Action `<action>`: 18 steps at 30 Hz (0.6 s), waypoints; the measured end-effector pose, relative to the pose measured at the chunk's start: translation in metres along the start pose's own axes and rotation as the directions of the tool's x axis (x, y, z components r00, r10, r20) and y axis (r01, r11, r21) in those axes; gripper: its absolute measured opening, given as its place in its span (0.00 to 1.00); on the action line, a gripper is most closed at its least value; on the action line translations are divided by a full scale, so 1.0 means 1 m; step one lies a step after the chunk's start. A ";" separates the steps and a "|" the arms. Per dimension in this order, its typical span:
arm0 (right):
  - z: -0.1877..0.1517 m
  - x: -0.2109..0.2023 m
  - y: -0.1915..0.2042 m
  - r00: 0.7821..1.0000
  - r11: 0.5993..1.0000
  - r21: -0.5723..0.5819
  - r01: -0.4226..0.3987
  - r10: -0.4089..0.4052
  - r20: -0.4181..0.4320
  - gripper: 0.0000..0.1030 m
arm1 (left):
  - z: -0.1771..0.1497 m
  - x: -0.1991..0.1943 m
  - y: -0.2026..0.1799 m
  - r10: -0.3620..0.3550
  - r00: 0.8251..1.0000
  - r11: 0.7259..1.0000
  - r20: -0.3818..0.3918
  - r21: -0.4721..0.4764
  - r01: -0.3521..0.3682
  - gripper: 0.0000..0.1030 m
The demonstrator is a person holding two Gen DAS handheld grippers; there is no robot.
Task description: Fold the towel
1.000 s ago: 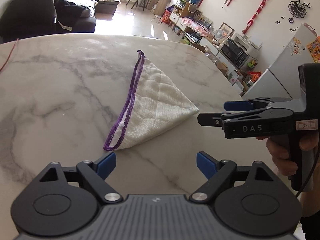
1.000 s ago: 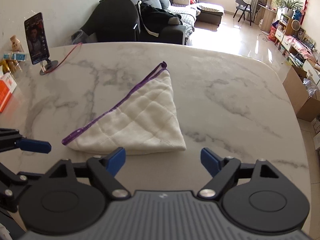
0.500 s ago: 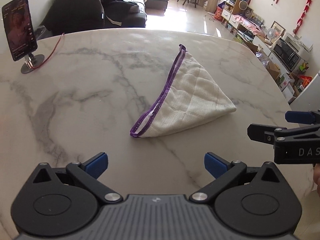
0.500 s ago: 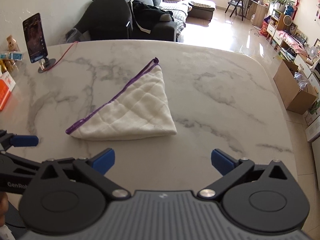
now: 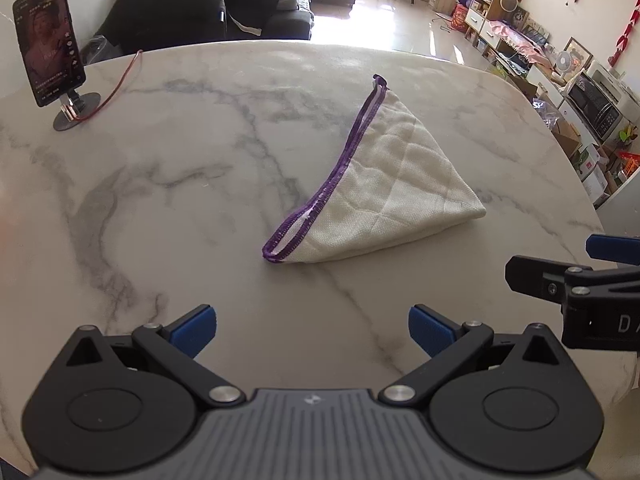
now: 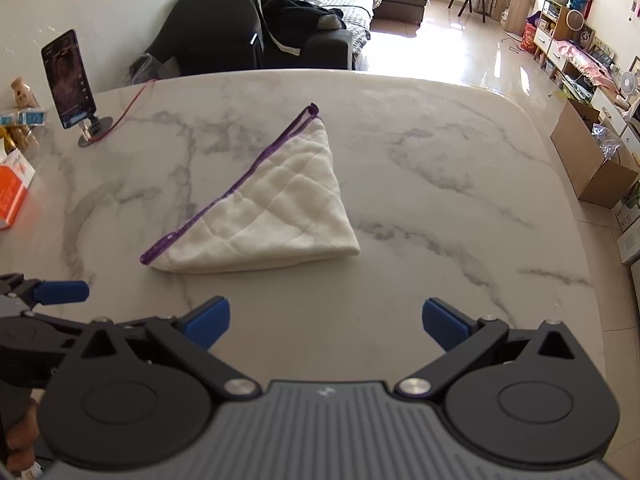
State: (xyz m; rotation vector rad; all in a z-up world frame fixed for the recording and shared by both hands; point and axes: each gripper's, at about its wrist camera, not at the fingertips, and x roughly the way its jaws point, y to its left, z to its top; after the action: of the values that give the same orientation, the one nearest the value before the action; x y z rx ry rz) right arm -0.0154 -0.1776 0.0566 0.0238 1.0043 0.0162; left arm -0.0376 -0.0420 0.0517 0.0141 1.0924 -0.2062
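Towel folded triangular on marble table

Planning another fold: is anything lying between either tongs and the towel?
Nothing visible. Only bare marble table separates the open left tongs and open right tongs from the towel.

White towel with purple edging lies folded into a triangle on the marble bench. Left gripper sits near the towel's nearest corner, jaws spread wide, holding nothing. Right gripper enters from the right edge, clear of the towel. A phone on a stand occupies the far left.
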 end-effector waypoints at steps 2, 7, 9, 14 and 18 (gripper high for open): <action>0.001 0.001 0.000 1.000 1.000 0.000 -0.003 0.003 -0.004 1.00 | 0.000 0.000 0.000 -0.001 1.000 1.000 0.002 0.001 0.001 0.99; 0.002 0.002 0.001 1.000 1.000 -0.002 -0.009 0.009 -0.007 1.00 | 0.000 0.001 0.002 -0.008 1.000 1.000 0.019 0.003 0.008 0.99; 0.002 0.003 0.001 1.000 1.000 -0.002 -0.009 0.009 -0.007 1.00 | 0.001 0.002 0.003 -0.013 1.000 1.000 0.015 0.006 0.013 0.99; 0.002 0.007 0.001 1.000 1.000 0.008 -0.002 0.002 -0.011 1.00 | 0.002 0.005 0.005 -0.027 1.000 1.000 0.012 0.012 0.027 0.99; 0.001 0.015 -0.004 0.999 0.999 0.020 0.035 -0.035 0.008 1.00 | 0.003 0.010 0.017 0.022 0.997 1.000 0.072 0.017 -0.024 0.99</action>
State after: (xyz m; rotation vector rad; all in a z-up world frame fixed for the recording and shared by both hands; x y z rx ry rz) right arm -0.0065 -0.1808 0.0439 0.0240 0.9967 -0.0256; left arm -0.0277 -0.0271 0.0425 0.0347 1.0179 -0.1944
